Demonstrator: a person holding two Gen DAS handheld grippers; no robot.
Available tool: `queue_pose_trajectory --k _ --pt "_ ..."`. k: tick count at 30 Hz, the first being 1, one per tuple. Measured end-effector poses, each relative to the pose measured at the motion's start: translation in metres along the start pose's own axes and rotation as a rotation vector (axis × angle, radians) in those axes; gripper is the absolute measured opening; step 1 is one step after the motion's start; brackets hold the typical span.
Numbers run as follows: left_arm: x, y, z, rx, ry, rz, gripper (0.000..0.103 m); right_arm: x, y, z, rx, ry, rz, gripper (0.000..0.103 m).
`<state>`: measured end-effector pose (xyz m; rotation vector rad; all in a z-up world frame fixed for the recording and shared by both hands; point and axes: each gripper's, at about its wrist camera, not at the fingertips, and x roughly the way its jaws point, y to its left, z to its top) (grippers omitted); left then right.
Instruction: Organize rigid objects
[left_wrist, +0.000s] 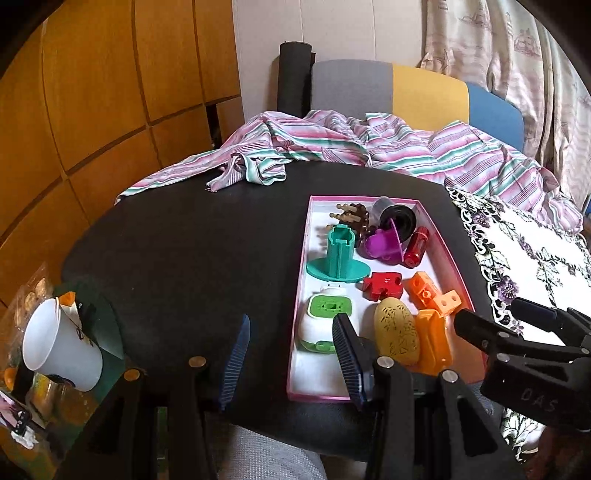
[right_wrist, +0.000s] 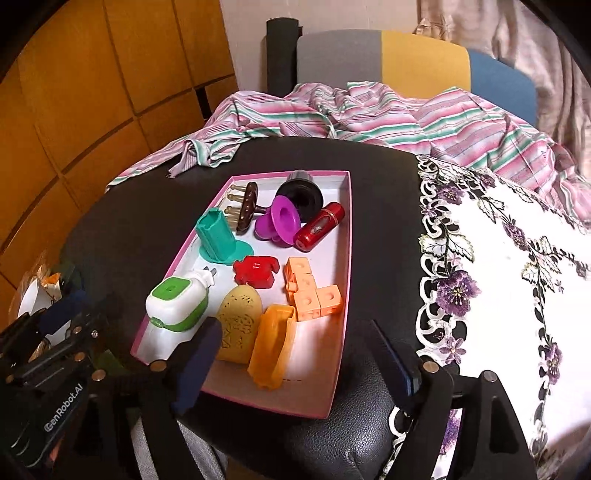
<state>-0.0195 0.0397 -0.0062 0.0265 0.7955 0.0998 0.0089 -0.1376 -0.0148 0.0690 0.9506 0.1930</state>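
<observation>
- Between and just beyond the right tongs (right_wrist: 295, 354) lies the pink-rimmed tray (right_wrist: 343, 229) on the black tabletop (right_wrist: 155, 206); their jaws stand wide with nothing between the pads, the orange scoop-like piece (right_wrist: 271, 345) resting just ahead of them inside the tray.
- Left of that, the left tongs (left_wrist: 291, 358) hover half open and empty over the tray's near left corner; their right pad sits in front of the white and green plug-in device (left_wrist: 325, 321).
- Which hand is nearer: the right tongs, I judge, since the tray's near end falls squarely in their gap.
- Long axis: the tray runs away from both tongs, and the orange piece lies lengthwise along it, so a grip would close across its narrow width.
- Counted left to right in the tray: one white and green device, one teal stand (right_wrist: 218, 240), one brown pegged massager (right_wrist: 245, 206), one yellow patterned oval (right_wrist: 238, 325), one red puzzle piece (right_wrist: 256, 269), one purple spool (right_wrist: 280, 219), one black funnel-shaped cup (right_wrist: 301, 195), one red cylinder (right_wrist: 319, 225), one cluster of peach cubes (right_wrist: 314, 295).
- Right of the right tongs, an embroidered cloth (right_wrist: 498, 258) covers the tabletop, and no loose rigid thing shows on it.
</observation>
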Motion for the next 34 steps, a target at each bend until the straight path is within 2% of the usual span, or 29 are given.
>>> queue_pose_trajectory --k 5,11,13,20,26,34 --pt "0.002 0.0 0.005 0.008 0.017 0.018 0.047 -0.004 0.002 0.005 0.027 -0.018 -0.033 0.087" --pt "0.009 0.0 0.01 0.009 0.05 0.006 0.047 -0.009 0.006 0.014 0.04 -0.043 -0.105 0.093" --pt "0.011 -0.001 0.01 0.007 0.057 0.006 0.047 -0.011 0.006 0.016 0.05 -0.053 -0.124 0.098" --pt "0.021 -0.007 0.012 0.022 0.108 -0.021 0.047 -0.013 0.004 0.018 0.075 -0.064 -0.121 0.101" --pt "0.02 -0.013 0.015 0.027 0.107 -0.042 0.047 -0.01 0.002 0.017 0.08 -0.059 -0.126 0.101" --pt "0.014 -0.015 0.018 0.039 0.054 0.006 0.047 -0.006 -0.006 0.015 0.112 -0.039 -0.114 0.101"
